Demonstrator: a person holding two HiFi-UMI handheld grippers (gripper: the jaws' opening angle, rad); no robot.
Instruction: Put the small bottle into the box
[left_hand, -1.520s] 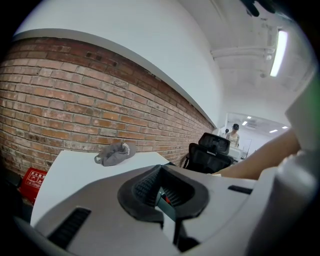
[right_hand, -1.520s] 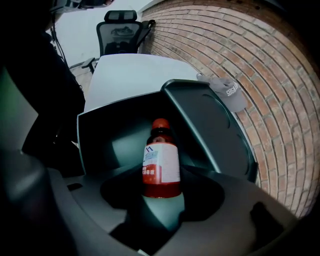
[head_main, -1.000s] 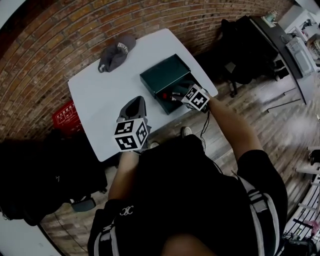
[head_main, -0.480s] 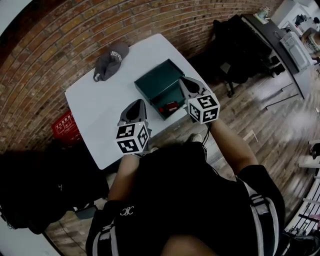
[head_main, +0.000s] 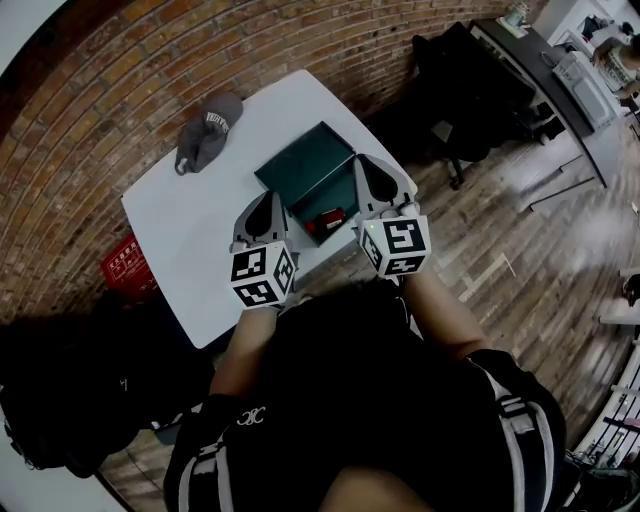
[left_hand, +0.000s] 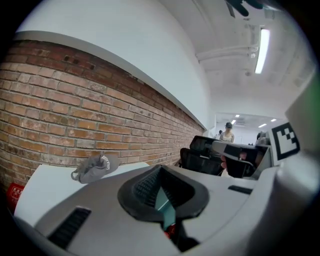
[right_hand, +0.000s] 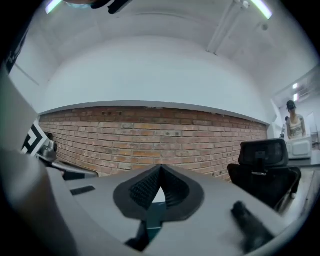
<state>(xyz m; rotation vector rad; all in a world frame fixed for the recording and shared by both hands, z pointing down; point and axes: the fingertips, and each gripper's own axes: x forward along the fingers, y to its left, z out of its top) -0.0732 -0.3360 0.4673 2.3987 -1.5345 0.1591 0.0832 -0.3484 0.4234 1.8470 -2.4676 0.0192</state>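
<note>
The dark green box (head_main: 305, 162) lies open on the white table (head_main: 190, 230). The small red bottle (head_main: 328, 219) rests inside its near part. Both grippers hover above the table's near edge, one at each side of the box. My left gripper (head_main: 268, 198) is shut and holds nothing. My right gripper (head_main: 362, 162) is also shut and empty, its tips over the box's right edge. In the left gripper view the jaws (left_hand: 159, 170) meet, with a strip of green box and a red speck below them. The right gripper view shows its gripper (right_hand: 160, 172) with jaws meeting against the brick wall.
A grey cap (head_main: 205, 130) lies at the table's far left corner, also visible as the cap (left_hand: 95, 167). A red crate (head_main: 125, 262) sits on the floor by the brick wall. Black office chairs (head_main: 470, 80) stand to the right, and a dark bag (head_main: 70, 390) lies at lower left.
My right gripper has come out of the box, risen toward me and shut, leaving the red bottle inside. The left gripper has barely moved.
</note>
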